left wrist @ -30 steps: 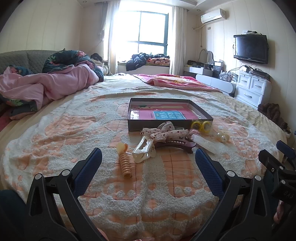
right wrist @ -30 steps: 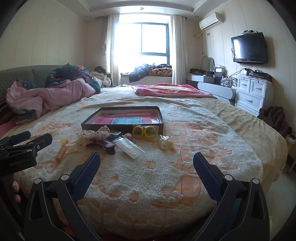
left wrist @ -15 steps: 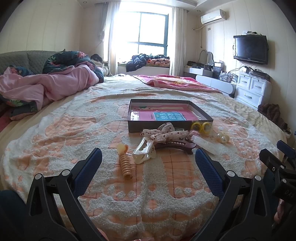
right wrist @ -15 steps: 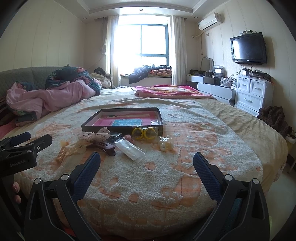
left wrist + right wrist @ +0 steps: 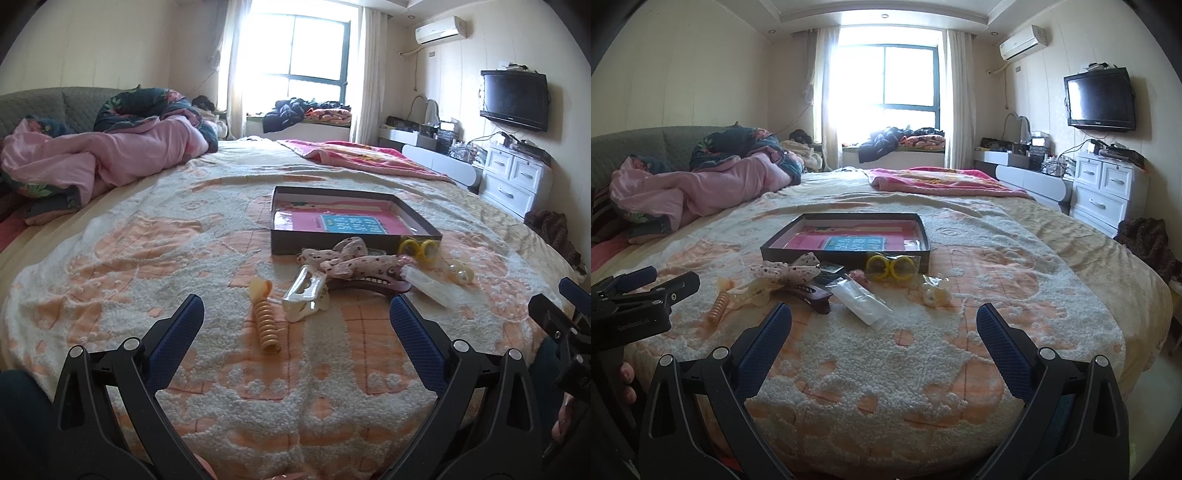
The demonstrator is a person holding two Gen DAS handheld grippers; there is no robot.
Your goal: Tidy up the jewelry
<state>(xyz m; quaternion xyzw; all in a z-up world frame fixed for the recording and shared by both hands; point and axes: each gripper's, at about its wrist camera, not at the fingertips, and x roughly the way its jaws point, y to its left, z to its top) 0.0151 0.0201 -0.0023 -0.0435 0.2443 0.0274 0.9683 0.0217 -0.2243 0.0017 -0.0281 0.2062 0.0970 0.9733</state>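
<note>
A shallow dark box (image 5: 351, 242) (image 5: 849, 254) with a pink and blue lining lies on the bedspread. In front of it sit a peach spiral hair tie (image 5: 266, 323) (image 5: 718, 308), a cream claw clip (image 5: 306, 291), a spotted pink bow (image 5: 347, 260) (image 5: 790, 271) on a maroon clip (image 5: 812, 293), a clear packet (image 5: 430, 286) (image 5: 862, 301), yellow hoops (image 5: 419, 249) (image 5: 892, 267) and a pearl piece (image 5: 461, 273) (image 5: 936, 291). My left gripper (image 5: 296, 325) stands open just short of the hair tie. My right gripper (image 5: 884, 326) stands open, short of the packet.
A rumpled pink quilt (image 5: 99, 162) lies at the left. A white dresser (image 5: 1108, 194) and wall TV (image 5: 1099, 99) stand at the right. The bed's edge drops off at the right (image 5: 1145, 314). The other gripper shows at each view's side (image 5: 561, 325) (image 5: 631, 302).
Both views have shifted only slightly; the right wrist view sits a little lower and closer to the items. Nothing on the bed has moved.
</note>
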